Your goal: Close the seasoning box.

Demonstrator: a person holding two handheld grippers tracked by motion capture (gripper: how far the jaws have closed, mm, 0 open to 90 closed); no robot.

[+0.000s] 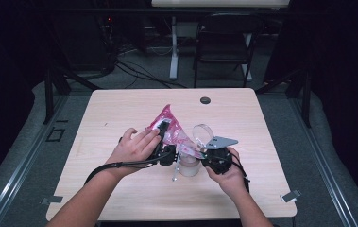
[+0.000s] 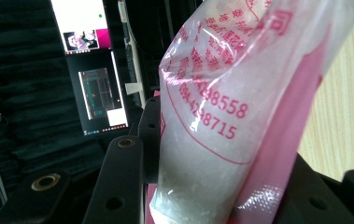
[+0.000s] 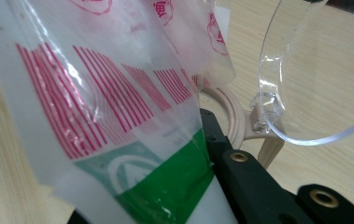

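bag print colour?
Pink-red print on the clear plastic bag, with a green patch; the left gripper view shows it best.

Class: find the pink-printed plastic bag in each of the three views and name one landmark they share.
High view: the bag lies at table centre, between the two grippers.
Left gripper view: it rises through the middle and right, between the black jaws.
Right gripper view: it covers the left and centre.
Shared landmark: the light wooden table.
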